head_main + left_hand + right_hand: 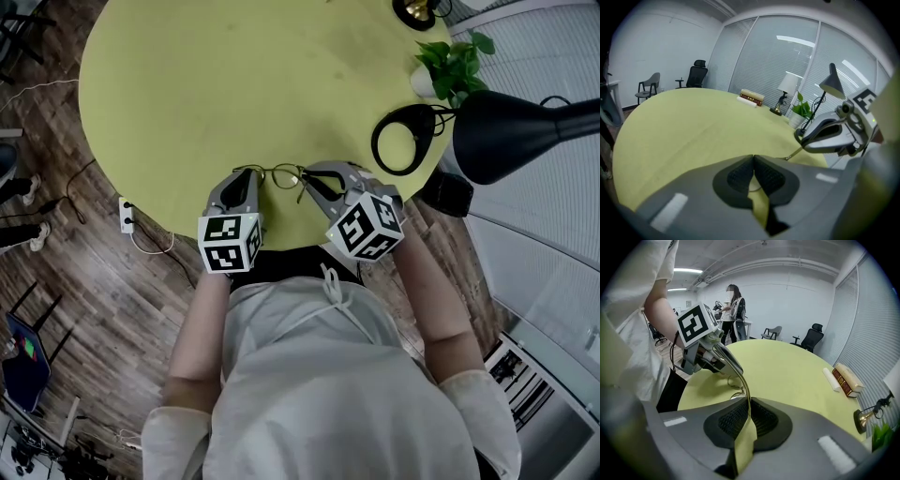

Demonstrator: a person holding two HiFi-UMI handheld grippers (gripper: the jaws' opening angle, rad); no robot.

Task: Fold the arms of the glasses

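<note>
We log: right gripper [746,405] pinching one arm of the glasses [281,175]; left gripper [254,180] clamped on their frame. Cubes [230,242] carry black-and-white square markers.

Shows soft, even indoor light over the yellow-green table [187,94], from ceiling strips [686,270] above its far side. Casts only faint shadows at the table's near edge. Bends hard toward black corners in both gripper views; blurs whatever sits nearest the lens.

So the thin wire-framed glasses [281,175] sit near the front edge of the round yellow-green table [234,84], between the left gripper [249,175] and right gripper [309,177]. The black desk lamp [506,131] is way off right.
</note>
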